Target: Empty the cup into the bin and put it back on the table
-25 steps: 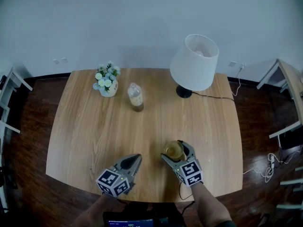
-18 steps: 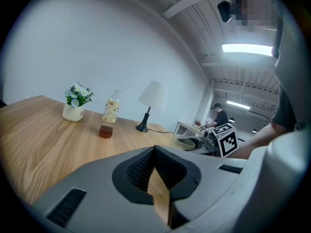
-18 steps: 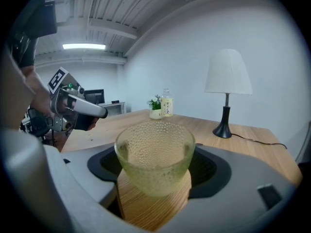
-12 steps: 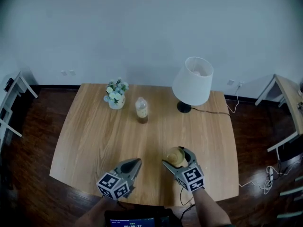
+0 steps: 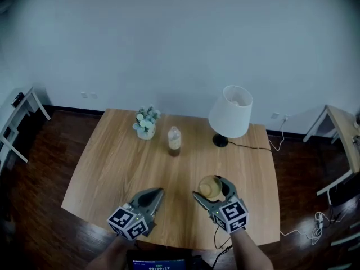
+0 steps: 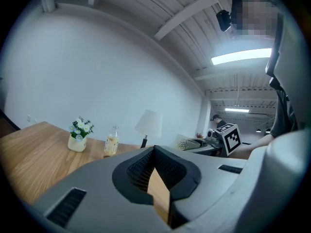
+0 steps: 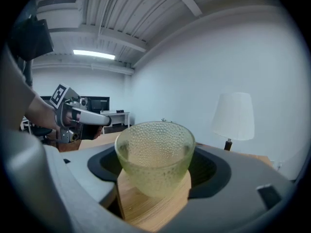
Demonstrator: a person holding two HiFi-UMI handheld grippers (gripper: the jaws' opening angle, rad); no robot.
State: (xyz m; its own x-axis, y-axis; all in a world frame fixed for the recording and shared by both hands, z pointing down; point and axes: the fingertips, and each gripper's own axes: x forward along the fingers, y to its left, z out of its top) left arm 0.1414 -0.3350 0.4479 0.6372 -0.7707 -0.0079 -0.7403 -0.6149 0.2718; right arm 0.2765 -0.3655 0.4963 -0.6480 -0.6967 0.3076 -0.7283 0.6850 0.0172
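A pale yellow-green dimpled glass cup (image 5: 210,187) sits between the jaws of my right gripper (image 5: 212,192), which is shut on it above the wooden table (image 5: 112,162) near its front edge. In the right gripper view the cup (image 7: 154,157) stands upright in the right gripper (image 7: 155,166) and looks empty of solids; any liquid is hard to tell. My left gripper (image 5: 158,193) hovers to the left of the cup, shut with nothing in it; the left gripper view shows the left gripper (image 6: 156,174) with only table wood behind it. No bin is in view.
At the back of the table stand a white lamp (image 5: 230,112) with a cable, a small bottle (image 5: 174,140) and a pot of flowers (image 5: 146,122). Dark wood floor surrounds the table. A side table (image 5: 343,128) stands at the right, a rack (image 5: 22,103) at the left.
The head view has pulled up and back, so the table looks smaller and farther. The right gripper has risen with the cup, and the left gripper has risen beside it.
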